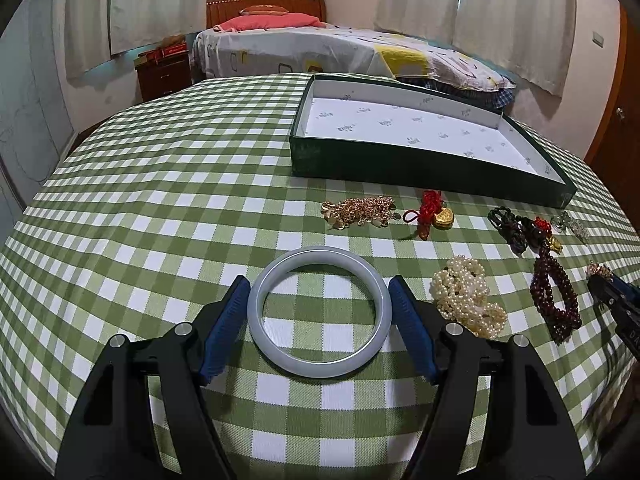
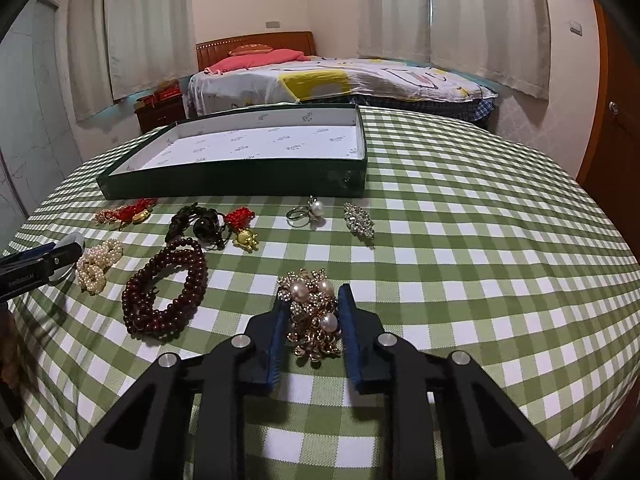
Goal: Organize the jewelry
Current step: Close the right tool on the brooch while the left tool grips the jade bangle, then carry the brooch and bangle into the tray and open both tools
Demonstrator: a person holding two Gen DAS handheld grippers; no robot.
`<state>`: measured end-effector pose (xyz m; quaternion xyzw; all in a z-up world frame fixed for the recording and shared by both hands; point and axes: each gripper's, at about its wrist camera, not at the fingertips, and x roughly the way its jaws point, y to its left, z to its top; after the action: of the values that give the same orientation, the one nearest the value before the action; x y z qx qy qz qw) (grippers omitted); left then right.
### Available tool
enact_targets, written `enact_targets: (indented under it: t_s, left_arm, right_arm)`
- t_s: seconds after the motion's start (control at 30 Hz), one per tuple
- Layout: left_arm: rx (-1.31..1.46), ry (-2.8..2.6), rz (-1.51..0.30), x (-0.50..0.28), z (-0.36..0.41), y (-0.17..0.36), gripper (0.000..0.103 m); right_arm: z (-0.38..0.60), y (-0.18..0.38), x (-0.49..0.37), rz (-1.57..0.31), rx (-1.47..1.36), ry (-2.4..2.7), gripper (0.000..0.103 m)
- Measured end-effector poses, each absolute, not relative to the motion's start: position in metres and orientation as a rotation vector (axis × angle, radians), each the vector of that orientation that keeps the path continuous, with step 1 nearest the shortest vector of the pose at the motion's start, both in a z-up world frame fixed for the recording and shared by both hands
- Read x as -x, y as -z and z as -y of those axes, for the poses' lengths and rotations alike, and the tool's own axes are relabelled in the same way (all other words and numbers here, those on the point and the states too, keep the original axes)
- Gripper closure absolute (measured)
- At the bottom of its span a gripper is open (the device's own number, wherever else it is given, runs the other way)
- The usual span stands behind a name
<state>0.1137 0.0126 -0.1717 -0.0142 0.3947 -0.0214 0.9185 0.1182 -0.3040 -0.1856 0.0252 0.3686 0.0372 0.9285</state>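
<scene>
My left gripper has its jaws clamped across the pale jade bangle, low centre of the left view: rigid, smooth, slippery, brittle, so I grip at the widest span. My right gripper has its jaws closed on the gold pearl brooch, low centre of the right view: light, spiky filigree, fragile, hold the body, not the pearls. Beyond: soft pearl strand, dark red bead loop, stiff green box on the checked table.
</scene>
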Motion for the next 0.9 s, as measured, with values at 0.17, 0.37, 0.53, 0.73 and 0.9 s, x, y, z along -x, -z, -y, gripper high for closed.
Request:
enact_targets:
  t_s: [0.17, 0.37, 0.53, 0.73, 0.9]
  left_arm:
    - [0.038, 0.040, -0.811, -0.114, -0.014, 0.171, 0.034]
    - [0.035, 0.039, -0.800, -0.113, -0.015, 0.168, 0.034]
    - [0.034, 0.037, -0.787, -0.115, -0.015, 0.164, 0.034]
    - [0.047, 0.047, -0.760, -0.118, -0.014, 0.149, 0.034]
    - [0.044, 0.068, -0.720, -0.131, -0.006, 0.128, 0.034]
  right_arm:
    - [0.305, 0.185, -0.116, -0.749, -0.051, -0.073, 0.078]
    - [0.305, 0.183, -0.116, -0.743, -0.054, -0.072, 0.078]
    - [0.305, 0.176, -0.116, -0.726, -0.057, -0.075, 0.078]
    - [0.302, 0.160, -0.122, -0.690, -0.063, -0.092, 0.078]
    - [0.298, 0.140, -0.140, -0.644, -0.061, -0.109, 0.078]
